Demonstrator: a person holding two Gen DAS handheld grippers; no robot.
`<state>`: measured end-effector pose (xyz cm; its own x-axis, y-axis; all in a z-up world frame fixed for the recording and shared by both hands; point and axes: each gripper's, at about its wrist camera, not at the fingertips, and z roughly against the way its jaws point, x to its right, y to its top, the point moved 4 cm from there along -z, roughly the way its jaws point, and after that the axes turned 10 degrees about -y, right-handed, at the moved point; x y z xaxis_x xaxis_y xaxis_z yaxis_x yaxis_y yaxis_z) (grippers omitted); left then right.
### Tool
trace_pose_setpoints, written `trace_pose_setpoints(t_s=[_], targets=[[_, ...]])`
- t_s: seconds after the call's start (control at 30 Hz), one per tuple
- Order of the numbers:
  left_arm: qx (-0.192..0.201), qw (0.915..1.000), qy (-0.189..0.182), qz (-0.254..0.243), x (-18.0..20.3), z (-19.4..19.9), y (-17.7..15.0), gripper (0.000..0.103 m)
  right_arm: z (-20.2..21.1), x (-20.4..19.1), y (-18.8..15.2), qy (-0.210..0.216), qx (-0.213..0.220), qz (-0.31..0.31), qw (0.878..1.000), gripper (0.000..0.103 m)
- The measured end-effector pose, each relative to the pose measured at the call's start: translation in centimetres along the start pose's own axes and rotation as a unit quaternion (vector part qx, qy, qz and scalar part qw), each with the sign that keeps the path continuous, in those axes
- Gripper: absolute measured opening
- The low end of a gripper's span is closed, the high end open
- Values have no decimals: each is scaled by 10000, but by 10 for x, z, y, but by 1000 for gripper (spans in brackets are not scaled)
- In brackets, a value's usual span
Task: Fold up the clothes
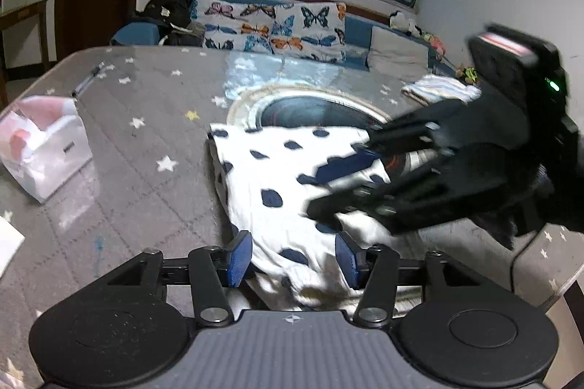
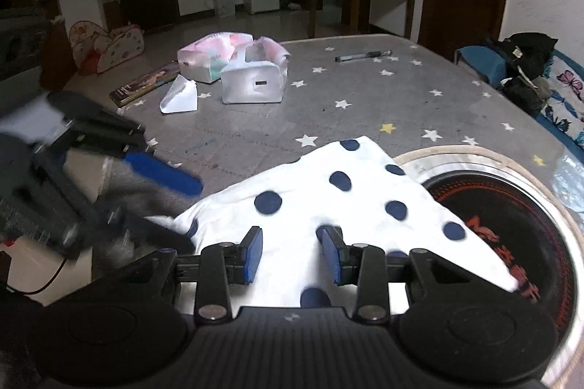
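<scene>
Garment (image 1: 277, 184): white, navy-dotted, long axis ran away from left claw (image 1: 294, 257) across worktop (image 1: 146, 141).
Left claw: spread, straddling cloth.
Right claw (image 2: 292, 254): spread over it.

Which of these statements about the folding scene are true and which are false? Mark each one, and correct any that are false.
1. The garment is white with dark blue dots. True.
2. Both grippers are clamped shut on the cloth. False: the left gripper and right gripper have their jaws apart, with cloth between them.
3. Part of the garment lies over a round black cooktop set in the table. True.
4. The tablecloth is plain red. False: it is grey with stars.
5. A pen lies on the far side of the table. True.
</scene>
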<state>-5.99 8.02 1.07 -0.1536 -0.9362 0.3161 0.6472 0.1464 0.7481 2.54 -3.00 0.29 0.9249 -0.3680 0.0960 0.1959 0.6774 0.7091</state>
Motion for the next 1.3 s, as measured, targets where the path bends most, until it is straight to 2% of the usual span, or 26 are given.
trace_pose_setpoints(t_s=[0.3, 0.6, 0.87, 1.0, 1.13, 1.3], targets=[[283, 9996, 9, 20, -2, -11, 22, 53, 39, -1, -30, -54, -46, -179, 9998, 37], [-82, 9998, 185, -58, -11, -36, 9, 52, 49, -6, -59, -109, -207, -409, 9989, 37], [75, 9998, 166, 10, -5, -11, 7, 54, 64, -9, -49, -177, 101, -401, 9990, 38], [68, 9999, 150, 29, 1, 0, 0, 54, 54, -18, -54, -161, -47, -244, 9996, 38], [36, 9998, 178, 119, 0, 14, -9, 56, 62, -19, -52, -236, 47, -192, 9995, 38], [-88, 9990, 193, 383, -5, 24, -22, 58, 74, -31, -44, -189, 200, 104, 9996, 44]])
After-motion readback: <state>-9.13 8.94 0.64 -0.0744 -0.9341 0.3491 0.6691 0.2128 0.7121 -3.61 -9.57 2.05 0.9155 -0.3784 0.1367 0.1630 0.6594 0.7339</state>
